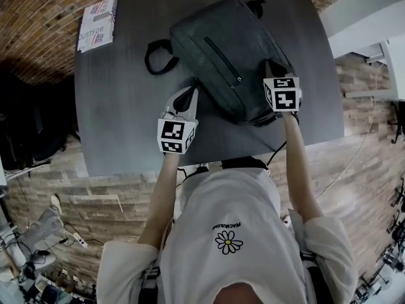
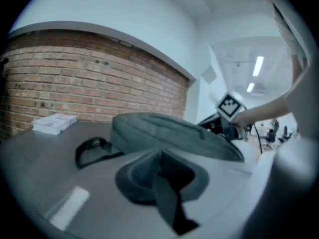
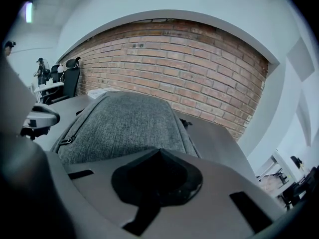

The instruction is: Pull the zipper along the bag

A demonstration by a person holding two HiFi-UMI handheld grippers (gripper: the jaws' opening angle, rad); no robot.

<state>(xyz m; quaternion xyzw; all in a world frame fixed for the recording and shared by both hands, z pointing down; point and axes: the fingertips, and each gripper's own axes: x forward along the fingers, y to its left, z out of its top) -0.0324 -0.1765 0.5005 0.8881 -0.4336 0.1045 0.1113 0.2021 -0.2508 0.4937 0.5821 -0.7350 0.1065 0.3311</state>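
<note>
bag (image 1: 218, 46) on table (image 1: 120, 119); zipper pull (image 1: 239, 79) sits at the zip's near end. left gripper (image 1: 188, 94) and right gripper (image 1: 273, 65) both have jaws together, empty, at the bag's near edge. we'd pinch the pull squarely and pin the fabric with the other.

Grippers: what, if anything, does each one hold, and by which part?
Nothing visibly held. The left gripper is shut and empty, short of the bag. The right gripper is shut at the bag's near end, nothing between its jaws.
</note>
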